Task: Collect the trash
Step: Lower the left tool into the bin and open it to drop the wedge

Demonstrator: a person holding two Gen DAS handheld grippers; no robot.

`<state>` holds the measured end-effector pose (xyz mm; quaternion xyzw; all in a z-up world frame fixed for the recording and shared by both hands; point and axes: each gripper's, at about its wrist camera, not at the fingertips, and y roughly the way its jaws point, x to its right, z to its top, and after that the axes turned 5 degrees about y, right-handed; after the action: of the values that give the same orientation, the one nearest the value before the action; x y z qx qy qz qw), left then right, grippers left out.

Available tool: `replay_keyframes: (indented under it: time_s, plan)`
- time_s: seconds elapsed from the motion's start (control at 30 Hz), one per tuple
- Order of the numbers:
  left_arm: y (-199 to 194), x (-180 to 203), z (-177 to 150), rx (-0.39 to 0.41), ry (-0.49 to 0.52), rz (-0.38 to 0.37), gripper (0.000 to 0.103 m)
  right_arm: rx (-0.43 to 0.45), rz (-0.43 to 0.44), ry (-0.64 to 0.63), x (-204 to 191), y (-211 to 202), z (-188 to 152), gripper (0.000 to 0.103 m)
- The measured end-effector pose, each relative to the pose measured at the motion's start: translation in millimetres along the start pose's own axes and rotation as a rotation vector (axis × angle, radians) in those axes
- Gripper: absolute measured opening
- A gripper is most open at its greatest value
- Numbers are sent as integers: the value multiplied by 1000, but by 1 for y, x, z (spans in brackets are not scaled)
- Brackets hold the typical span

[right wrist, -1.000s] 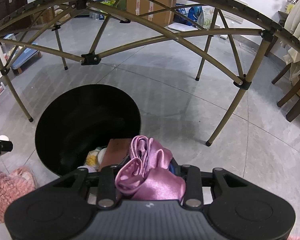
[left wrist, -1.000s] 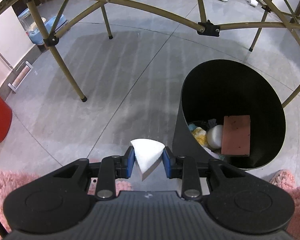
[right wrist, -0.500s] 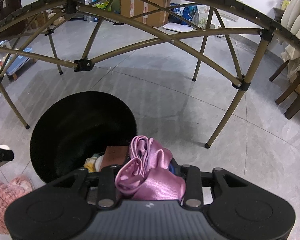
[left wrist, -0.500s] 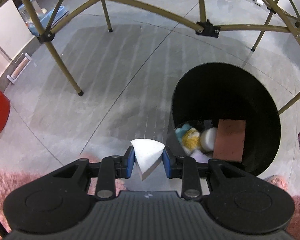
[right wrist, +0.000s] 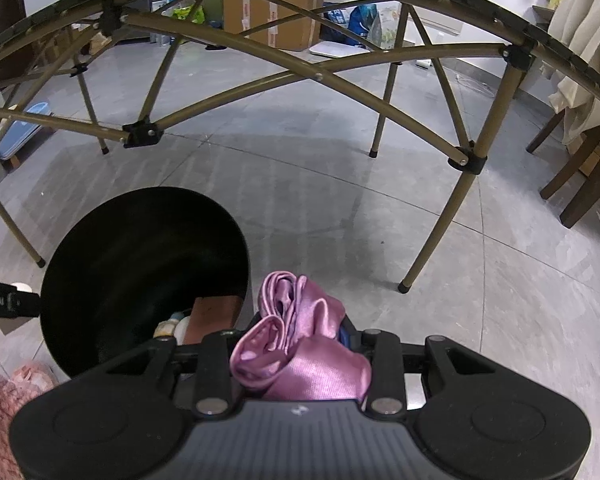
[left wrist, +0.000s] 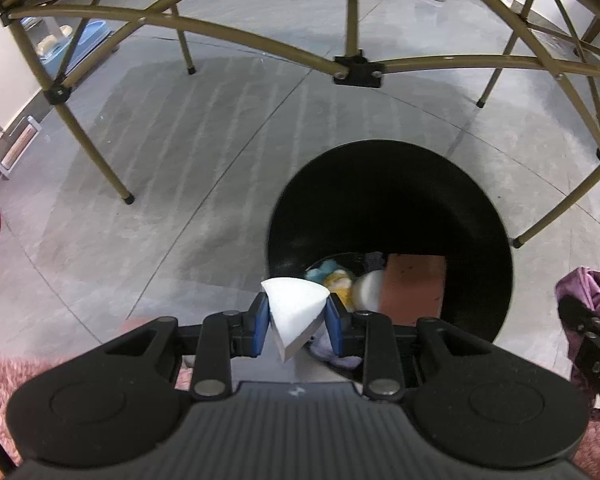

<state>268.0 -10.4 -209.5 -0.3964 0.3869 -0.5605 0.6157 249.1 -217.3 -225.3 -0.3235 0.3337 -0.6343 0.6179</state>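
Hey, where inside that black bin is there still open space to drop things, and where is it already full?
Inside the black bin, the far, upper part of the opening is bare dark wall. The near side is crowded: a brown slab, a white round piece and yellow scraps. Outside, grey floor lies bare between the bin and the table legs.

1. One black bin (left wrist: 392, 184) stands open on the floor.
2. Two grippers in play: left gripper (left wrist: 296, 318), right gripper (right wrist: 300, 344).
3. One white wedge (left wrist: 294, 312).
4. One pink satin cloth (right wrist: 300, 344).
5. One brown slab (left wrist: 414, 284) sits in the bin.
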Motion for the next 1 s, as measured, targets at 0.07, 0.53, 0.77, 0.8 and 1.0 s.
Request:
replay_keyframes:
  time_s: [0.07,0.53,0.77,0.8,1.0]
  plan:
    - [0,7,2,3,3,-6,30,-2,-4,4,2,2,1,34]
    - [11,47,17,-12,17,-22,30,0,-45,55,12,13,8,34]
    - [22,60,23,-27,9,-20,30,0,-75,83,20,20,12,34]
    - [23,62,24,-30,8,-20,30,1,-79,87,22,21,12,34]
    - [29,72,25,-46,8,-28,30,0,-103,123,33,27,15,34]
